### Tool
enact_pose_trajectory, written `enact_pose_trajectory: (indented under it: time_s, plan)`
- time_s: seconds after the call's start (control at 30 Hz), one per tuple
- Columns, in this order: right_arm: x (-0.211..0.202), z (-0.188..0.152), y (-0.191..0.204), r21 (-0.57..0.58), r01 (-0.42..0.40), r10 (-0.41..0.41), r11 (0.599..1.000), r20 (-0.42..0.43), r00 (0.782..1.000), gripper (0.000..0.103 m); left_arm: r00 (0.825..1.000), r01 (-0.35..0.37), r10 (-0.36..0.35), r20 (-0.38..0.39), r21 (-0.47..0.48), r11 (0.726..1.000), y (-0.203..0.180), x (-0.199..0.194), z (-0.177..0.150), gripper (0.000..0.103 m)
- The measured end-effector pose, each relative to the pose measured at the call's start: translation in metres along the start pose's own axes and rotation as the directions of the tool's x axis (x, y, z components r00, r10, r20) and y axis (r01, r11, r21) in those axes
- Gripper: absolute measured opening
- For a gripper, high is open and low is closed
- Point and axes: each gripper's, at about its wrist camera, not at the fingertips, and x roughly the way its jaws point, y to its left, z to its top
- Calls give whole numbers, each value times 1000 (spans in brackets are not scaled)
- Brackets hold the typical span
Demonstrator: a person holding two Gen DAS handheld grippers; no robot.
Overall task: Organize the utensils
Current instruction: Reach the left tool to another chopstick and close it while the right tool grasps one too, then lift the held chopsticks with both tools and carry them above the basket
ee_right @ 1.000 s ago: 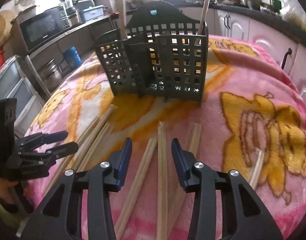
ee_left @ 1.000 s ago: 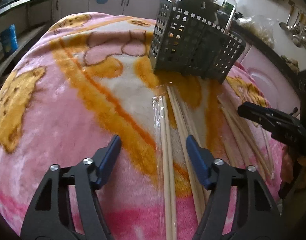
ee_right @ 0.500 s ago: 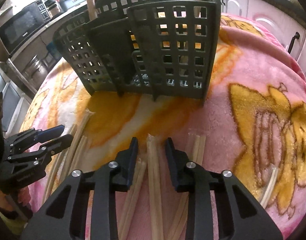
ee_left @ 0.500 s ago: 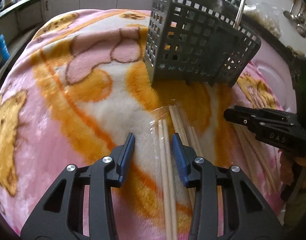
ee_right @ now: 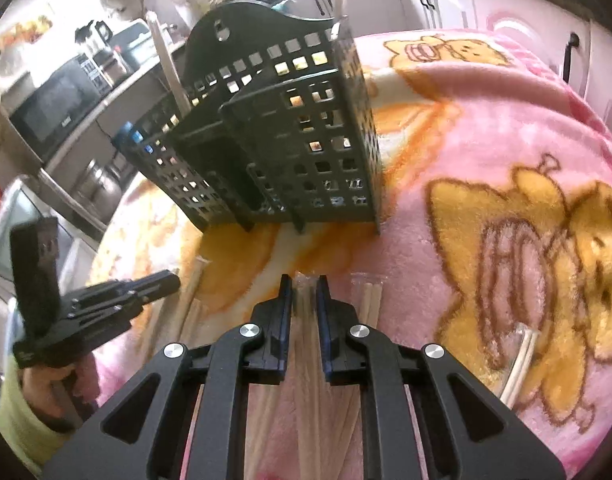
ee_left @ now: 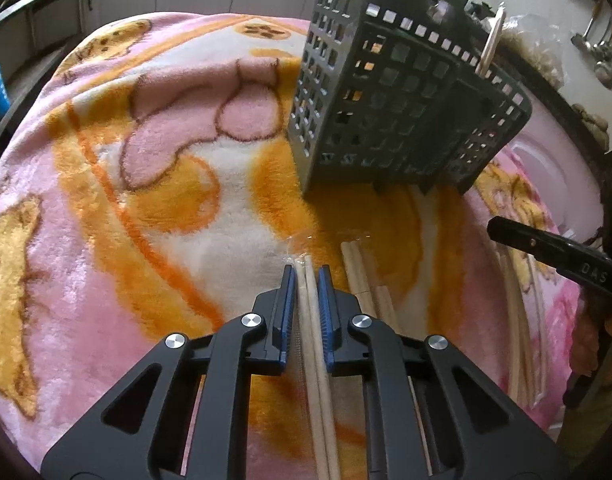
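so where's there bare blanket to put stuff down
Bare blanket left of the caddy, and to its right on the bear print. In front of the caddy is crowded with wrapped chopsticks.

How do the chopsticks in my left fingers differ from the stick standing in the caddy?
The wrapped chopsticks lie flat on the blanket; the standing stick leans upright in the caddy. The left gripper fingers clamp the wrapped chopsticks; the standing stick is untouched. Clear plastic covers the chopsticks; none shows on the stick. Both are pale and slender.
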Motion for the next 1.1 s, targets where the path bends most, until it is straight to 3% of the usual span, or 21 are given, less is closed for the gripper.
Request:
enact_pose_trajectory:
  time_s: [0.43,0.87,1.0,1.1]
  plan:
    - [-2,7,-11,129,-117,115,985,24,993,15,998,50,-49,48,-14,999,-4,-17,-2,6]
    - [-51,16,11,-23,-78,81,997,138,987,11,989,66,-69,133,24,998,-21,-47,19,5]
    - [-74,21,21,-72,-61,74,996,188,979,11,980,71,-77,186,42,997,-33,-63,33,5]
    - [-93,27,26,-93,-62,83,994,237,968,10,963,80,-91,254,55,995,-44,-83,50,5]
